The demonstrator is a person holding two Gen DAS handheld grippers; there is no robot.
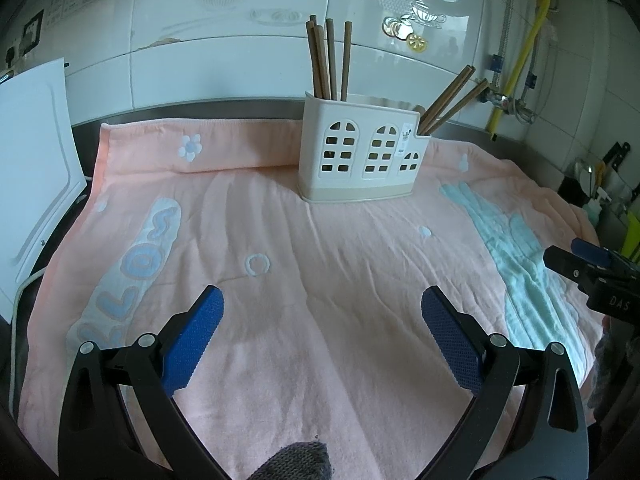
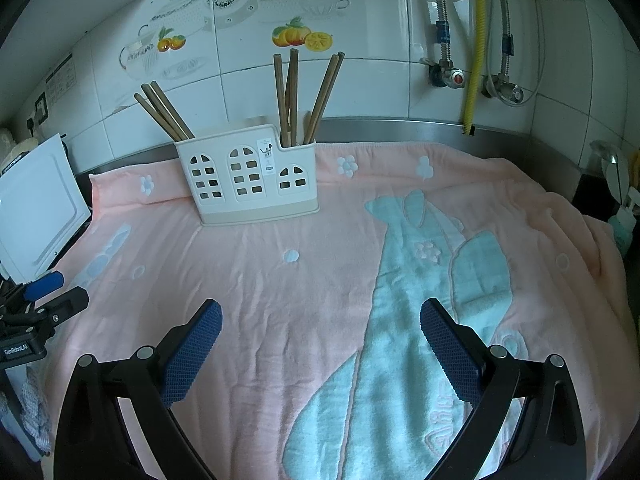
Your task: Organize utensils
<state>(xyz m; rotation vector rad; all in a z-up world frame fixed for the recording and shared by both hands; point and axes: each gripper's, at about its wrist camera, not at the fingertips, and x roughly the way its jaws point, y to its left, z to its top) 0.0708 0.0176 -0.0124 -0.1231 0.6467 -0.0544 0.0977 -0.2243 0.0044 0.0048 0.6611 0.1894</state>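
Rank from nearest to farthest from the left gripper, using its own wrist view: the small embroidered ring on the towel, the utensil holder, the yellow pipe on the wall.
1. Embroidered ring, on the towel just ahead of the left gripper.
2. Utensil holder, upright at the towel's far edge.
3. Yellow pipe, on the tiled wall, far right.

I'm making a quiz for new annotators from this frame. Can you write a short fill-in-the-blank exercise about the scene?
1. The wooden chopsticks stand in a white ____ with window-shaped holes.
2. The holder stands on a towel that is mostly ____ in colour.
3. The left gripper and the right gripper both have their jaws ____.
4. The number of chopsticks lying loose on the towel is ____.

Missing words: holder; pink; open; zero
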